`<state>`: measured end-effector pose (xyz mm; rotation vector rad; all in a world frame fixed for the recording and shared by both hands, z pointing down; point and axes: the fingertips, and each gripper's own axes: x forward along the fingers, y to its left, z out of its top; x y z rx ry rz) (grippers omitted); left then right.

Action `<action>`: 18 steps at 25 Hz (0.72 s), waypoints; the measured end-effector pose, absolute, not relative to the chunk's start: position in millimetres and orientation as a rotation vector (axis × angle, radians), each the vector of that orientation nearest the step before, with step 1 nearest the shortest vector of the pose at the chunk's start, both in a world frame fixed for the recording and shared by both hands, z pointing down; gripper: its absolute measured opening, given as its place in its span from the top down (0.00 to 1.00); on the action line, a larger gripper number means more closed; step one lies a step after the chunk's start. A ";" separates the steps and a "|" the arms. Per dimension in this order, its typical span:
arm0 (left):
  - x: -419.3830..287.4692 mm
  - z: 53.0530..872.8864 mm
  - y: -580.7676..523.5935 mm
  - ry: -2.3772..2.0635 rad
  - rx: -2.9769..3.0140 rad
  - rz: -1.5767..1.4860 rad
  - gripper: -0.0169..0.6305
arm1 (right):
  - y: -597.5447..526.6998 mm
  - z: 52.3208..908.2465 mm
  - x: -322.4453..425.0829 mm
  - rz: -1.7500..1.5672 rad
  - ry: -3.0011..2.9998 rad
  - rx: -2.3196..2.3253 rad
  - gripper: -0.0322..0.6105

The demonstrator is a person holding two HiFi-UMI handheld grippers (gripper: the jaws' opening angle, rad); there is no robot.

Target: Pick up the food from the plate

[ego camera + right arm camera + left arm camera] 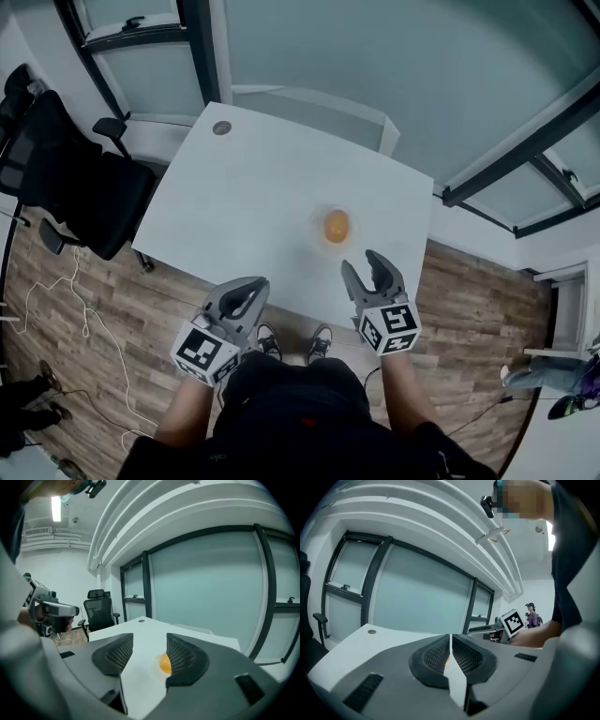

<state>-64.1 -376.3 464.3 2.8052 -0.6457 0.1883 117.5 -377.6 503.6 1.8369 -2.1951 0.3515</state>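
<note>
Food (337, 226): one round orange piece in the middle of the plate, on the near right part of the bench. In the right gripper view it (164, 663) shows just past the right-hand jaw, not yet in the gap between the two.
Bench (253, 187): white, smooth and bare around the plate. A piece knocked loose would probably roll freely here, perhaps over the near edge to the floor.
Right tongs (363, 262): spread wide with nothing in them, hovering at the near edge just short of the plate. The approach looks off to one side (the food sits behind one jaw rather than centred), so closing on this line would likely shove the piece rather than grip it.
Left tongs (246, 289): jaws drawn together to a thin slit and holding nothing, well to the left of the plate. From there they cannot steady the plate if it starts to slide.
Plate (317, 236): small, clear and pale, hard to make out against the white top. A jaw tip coming in low could catch its rim and tip or skid it, taking the food along.
Grip: the piece looks round and smooth, so an uneven squeeze might pop it out sideways. How firm it is I cannot tell, so crushing it is also a risk.
</note>
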 end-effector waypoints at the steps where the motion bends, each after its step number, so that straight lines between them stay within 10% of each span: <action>1: -62.2 467.4 -378.6 -0.652 2.796 0.200 0.92 | -386.1 511.3 122.7 0.341 -2.169 1.835 0.61; 18: -49.3 523.5 -389.7 -0.801 2.578 0.321 0.92 | -504.9 680.3 164.1 0.591 -1.984 1.685 0.36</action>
